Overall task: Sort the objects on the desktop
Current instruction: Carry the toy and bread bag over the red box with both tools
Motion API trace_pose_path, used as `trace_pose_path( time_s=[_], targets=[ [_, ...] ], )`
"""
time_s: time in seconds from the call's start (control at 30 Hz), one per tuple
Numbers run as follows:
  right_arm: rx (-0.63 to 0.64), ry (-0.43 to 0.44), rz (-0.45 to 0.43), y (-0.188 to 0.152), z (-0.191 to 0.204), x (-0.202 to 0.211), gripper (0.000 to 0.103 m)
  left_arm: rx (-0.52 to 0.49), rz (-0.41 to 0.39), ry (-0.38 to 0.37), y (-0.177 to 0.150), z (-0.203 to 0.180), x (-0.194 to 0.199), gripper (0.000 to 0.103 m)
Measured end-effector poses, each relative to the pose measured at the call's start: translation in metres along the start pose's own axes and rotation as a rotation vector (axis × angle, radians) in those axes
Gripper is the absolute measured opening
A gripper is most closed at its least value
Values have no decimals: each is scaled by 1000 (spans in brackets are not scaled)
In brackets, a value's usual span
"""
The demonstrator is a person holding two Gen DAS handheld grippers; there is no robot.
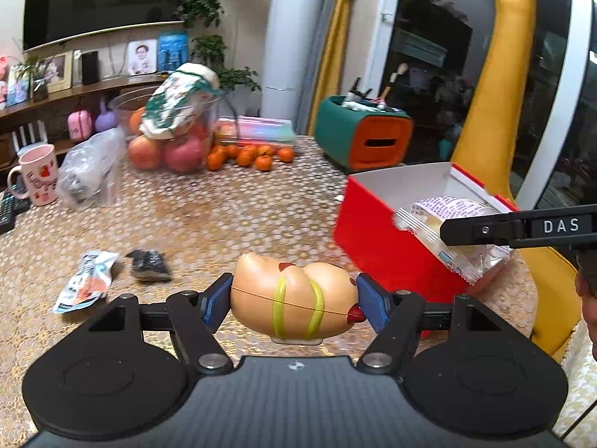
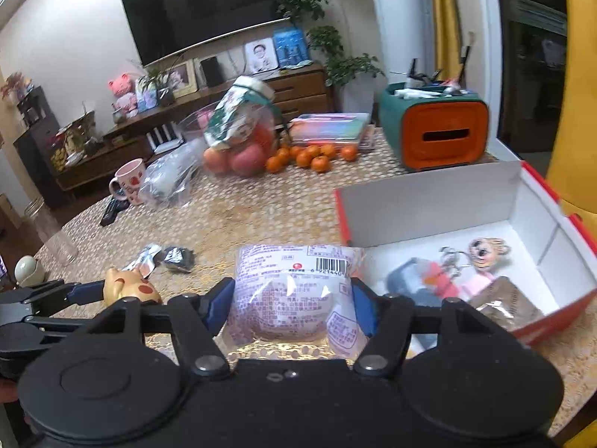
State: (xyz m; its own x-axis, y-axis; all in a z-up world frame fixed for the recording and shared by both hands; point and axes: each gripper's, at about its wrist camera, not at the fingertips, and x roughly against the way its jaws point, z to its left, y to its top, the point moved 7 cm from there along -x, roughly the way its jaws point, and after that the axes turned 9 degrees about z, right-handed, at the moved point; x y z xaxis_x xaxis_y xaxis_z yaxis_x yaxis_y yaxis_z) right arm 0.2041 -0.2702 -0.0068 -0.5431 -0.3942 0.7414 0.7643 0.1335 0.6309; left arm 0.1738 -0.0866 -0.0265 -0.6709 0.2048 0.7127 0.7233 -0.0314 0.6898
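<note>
My left gripper [image 1: 294, 304] is shut on a tan cat figurine [image 1: 291, 296] and holds it above the table, left of the red box [image 1: 377, 239]. It also shows in the right wrist view [image 2: 128, 287]. My right gripper [image 2: 291, 304] is shut on a wrapped snack packet [image 2: 291, 295] by the box's near left corner [image 2: 440, 201]; the packet also shows in the left wrist view [image 1: 444, 224]. The box holds a keychain toy [image 2: 485, 252] and several small items. A light snack wrapper [image 1: 87, 280] and a dark packet [image 1: 149, 265] lie on the table.
At the back of the table stand a pink mug [image 1: 37, 177], a clear plastic bag [image 1: 89, 171], a bag of apples [image 1: 171, 142], loose tangerines [image 1: 250, 156] and a green-orange organiser [image 1: 365, 134]. A glass jar [image 2: 56, 239] stands at the left edge.
</note>
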Motion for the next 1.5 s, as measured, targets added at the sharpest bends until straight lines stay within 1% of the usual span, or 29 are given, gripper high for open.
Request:
trace_pose_path(
  time_s=[0.53, 0.67, 0.93, 1.2, 1.43, 1.5],
  targets=[
    [-109, -56, -56, -5, -77, 31, 64, -121, 14, -69, 17, -81, -12, 70],
    [-131, -73, -70, -7, -94, 36, 64, -133, 6, -90, 25, -95, -15, 70],
    [-162, -116, -99, -3, -127, 48, 64, -184, 4, -104, 41, -126, -25, 70],
    [-184, -133, -100, 3, -153, 41, 64, -243, 18, -104, 56, -155, -54, 70],
    [-193, -154, -81, 5, -173, 26, 64, -278, 44, -87, 74, -168, -86, 70],
    [-191, -159, -68, 5, -177, 18, 64, -279, 63, -83, 78, -169, -98, 70]
  ],
)
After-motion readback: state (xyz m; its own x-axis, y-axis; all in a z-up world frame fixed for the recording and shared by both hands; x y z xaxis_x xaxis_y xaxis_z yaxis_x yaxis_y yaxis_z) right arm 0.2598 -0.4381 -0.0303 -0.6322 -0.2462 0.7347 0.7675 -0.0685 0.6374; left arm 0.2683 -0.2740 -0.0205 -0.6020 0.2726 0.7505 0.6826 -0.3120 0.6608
